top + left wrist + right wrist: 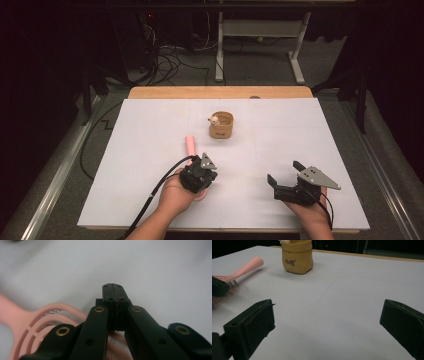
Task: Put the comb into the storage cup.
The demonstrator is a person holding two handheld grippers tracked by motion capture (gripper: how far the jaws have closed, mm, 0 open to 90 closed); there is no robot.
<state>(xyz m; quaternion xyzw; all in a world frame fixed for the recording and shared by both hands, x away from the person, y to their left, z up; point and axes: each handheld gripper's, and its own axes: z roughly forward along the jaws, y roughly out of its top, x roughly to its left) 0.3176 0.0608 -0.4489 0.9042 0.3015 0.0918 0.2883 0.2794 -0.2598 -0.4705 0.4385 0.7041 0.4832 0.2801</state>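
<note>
**Two grippers, one pink brush: the pick-up has not begun**

Both grippers sit low over the white table (pixel 150 150). The left gripper (pixel 115 293) has its jaws pressed together on nothing, poised directly above the head of the pink hairbrush (pixel 37 322); whether it touches the brush is hard to tell. The brush handle points toward the tan pouch (pixel 221 125). The right gripper (pixel 285 172) waits wide open and empty, well apart. Next, the left jaws would likely need to part and straddle the brush.
</note>
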